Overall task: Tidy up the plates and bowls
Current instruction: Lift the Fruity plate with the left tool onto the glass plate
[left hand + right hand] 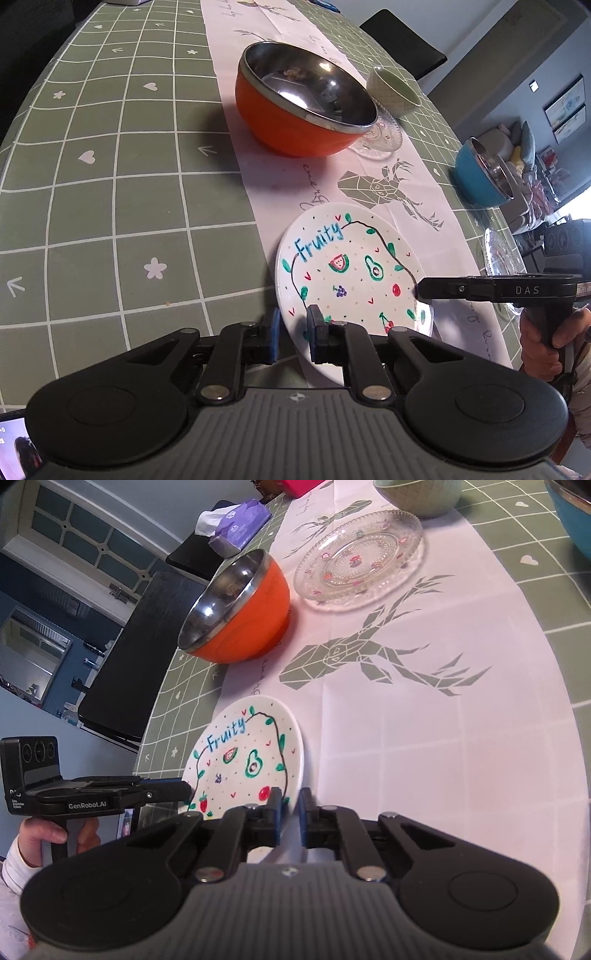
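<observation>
Both sets of jaws stand narrowly parted astride opposite edges of the white "Fruity" plate: the left gripper has the near-left rim between its blue pads, the right gripper the rim opposite, though whether either truly pinches it cannot be told. Beyond the fingers on the deer-print runner sits the orange steel-lined bowl, then a clear glass plate, a small green bowl, and off right a blue bowl.

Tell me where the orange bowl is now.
The orange bowl stands on the white runner, beyond the Fruity plate and beside the glass plate.
</observation>
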Demonstrator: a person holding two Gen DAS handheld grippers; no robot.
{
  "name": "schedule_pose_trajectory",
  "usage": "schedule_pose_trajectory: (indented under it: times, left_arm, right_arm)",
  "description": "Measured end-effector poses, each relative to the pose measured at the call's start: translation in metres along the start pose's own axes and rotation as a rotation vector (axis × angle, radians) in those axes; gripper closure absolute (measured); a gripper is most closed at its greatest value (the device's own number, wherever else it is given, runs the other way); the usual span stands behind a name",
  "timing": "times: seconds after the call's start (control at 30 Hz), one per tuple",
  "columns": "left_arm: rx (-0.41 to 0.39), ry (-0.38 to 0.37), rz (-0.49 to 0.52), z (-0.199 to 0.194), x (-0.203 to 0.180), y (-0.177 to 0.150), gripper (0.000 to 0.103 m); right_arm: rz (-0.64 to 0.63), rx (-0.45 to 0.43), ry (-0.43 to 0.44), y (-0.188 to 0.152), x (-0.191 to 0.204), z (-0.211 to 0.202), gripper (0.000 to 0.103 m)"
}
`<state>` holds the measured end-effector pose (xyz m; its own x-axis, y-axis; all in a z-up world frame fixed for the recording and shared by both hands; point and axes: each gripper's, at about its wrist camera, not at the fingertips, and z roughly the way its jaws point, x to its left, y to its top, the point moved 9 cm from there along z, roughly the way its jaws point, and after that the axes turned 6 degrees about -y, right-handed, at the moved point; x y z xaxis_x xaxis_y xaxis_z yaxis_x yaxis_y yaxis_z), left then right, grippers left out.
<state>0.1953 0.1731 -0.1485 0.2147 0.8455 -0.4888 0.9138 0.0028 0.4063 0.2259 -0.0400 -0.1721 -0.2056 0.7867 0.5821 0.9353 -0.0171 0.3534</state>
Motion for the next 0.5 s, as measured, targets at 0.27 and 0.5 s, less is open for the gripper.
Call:
schedule_pose_trajectory:
  times: [0.27, 0.5]
  left_arm:
    - [-0.039, -0.020, 0.003, -0.002, -0.016, 0.008, 0.087]
    - [-0.064, -0.054, 0.007, -0.001, -0.048, 0.018, 0.087]
  right_arm:
    - [-0.001, -0.014, -0.041, 0.003, -0.009, -0.009, 0.096]
    - [0.022, -0.044, -0.064, 0.009, -0.021, -0.038, 0.096]
